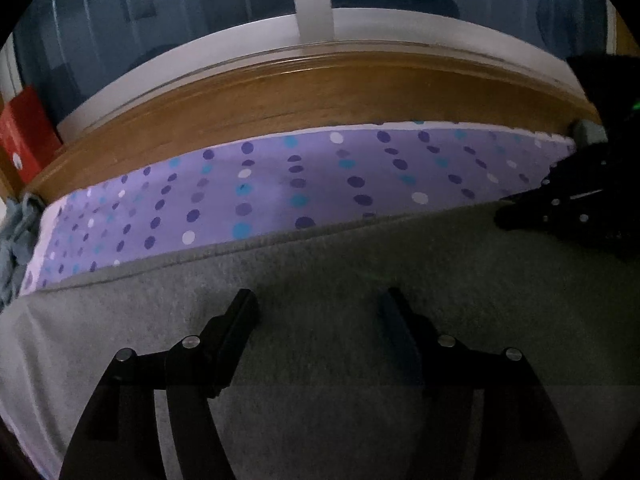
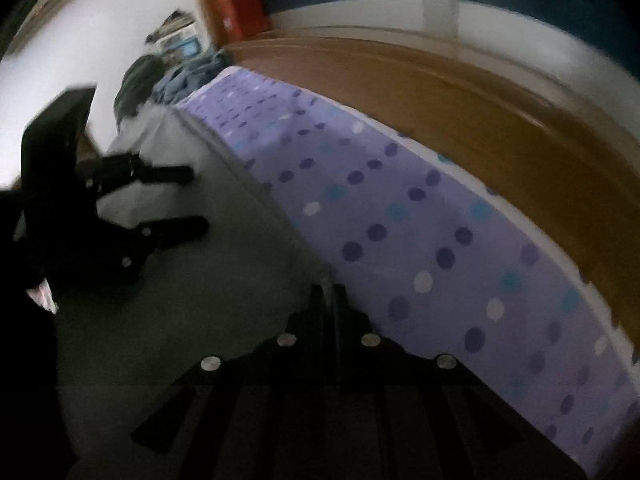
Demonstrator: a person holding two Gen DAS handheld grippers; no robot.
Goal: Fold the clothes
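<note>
on the dotted sheet: one gripper pinched, one spread

on the purple dotted sheet (image 1: pixel 320 176) lies the grey garment (image 1: pixel 360 264), its far edge running along the spots. your left gripper (image 1: pixel 320 308) hovers over it, jaws apart and empty. your right gripper (image 2: pixel 329 296) is pinched together at the garment's far edge; whether it holds cloth, you cannot tell. lift now and it may slip free, or drag the sheet along.

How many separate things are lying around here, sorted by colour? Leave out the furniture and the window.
Grey: 1, the grey garment spread out flat
Purple: 1, the dotted purple sheet under it
Red: 1, the red box on the wooden ledge
Blue: 1, a crumpled blue cloth at the sheet's end
Black: 2, the left gripper and the right gripper
Total: 6
</note>
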